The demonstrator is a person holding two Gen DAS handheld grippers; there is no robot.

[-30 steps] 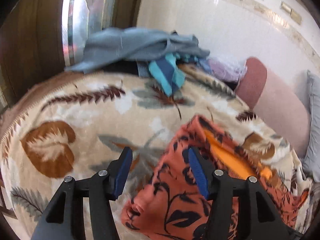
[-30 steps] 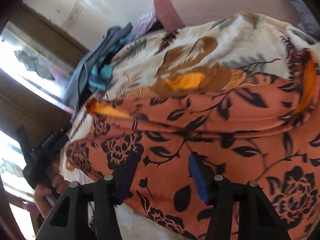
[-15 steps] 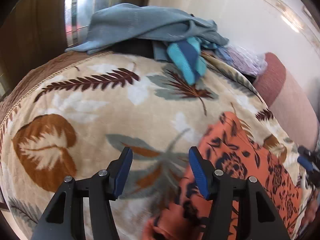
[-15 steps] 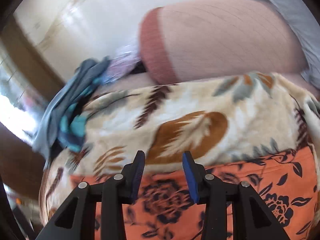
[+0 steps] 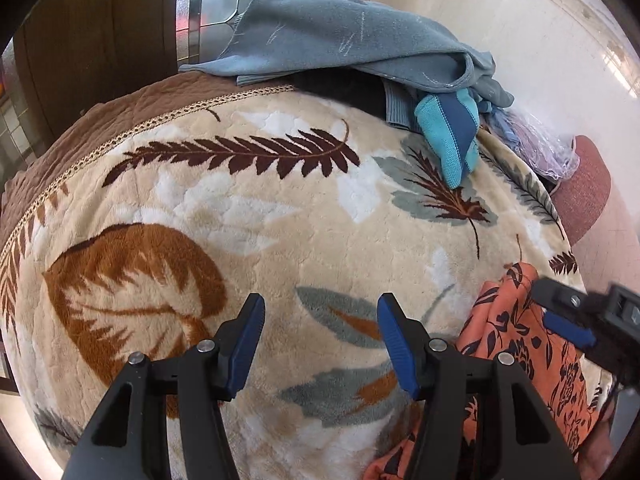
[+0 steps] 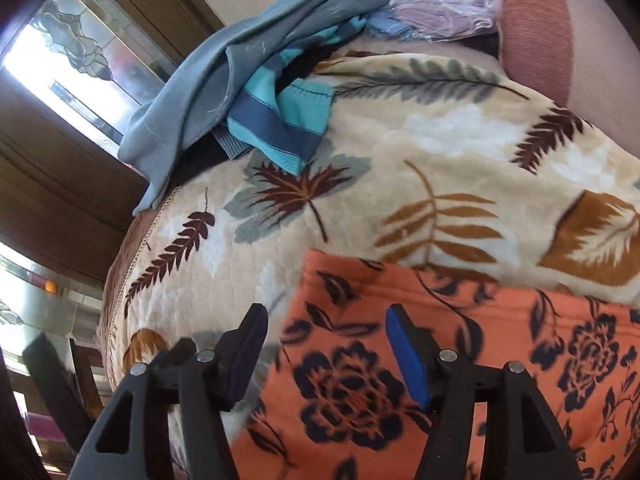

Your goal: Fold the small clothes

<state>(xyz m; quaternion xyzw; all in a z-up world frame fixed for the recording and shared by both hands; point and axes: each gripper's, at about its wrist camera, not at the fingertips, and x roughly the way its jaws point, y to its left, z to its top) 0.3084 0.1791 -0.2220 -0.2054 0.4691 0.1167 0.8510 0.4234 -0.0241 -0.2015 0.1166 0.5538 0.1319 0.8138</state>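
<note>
Both grippers, left gripper (image 5: pixel 320 322) and right gripper (image 6: pixel 326 332), hover with fingers spread; orange floral garment (image 6: pixel 440 360) lies at the blanket's (image 5: pixel 260 220) four o'clock.

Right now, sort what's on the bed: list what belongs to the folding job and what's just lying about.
Job:
- orange floral garment
- left gripper, open
- right gripper, open
- pile of clothes, likely next

Lying about:
- leaf-print blanket
- pink bolster
- plastic-wrapped bundle

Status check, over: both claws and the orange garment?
Left claw open, empty. Right claw open over orange floral garment. Garment flat on leaf-print blanket; nothing blocking.
</note>
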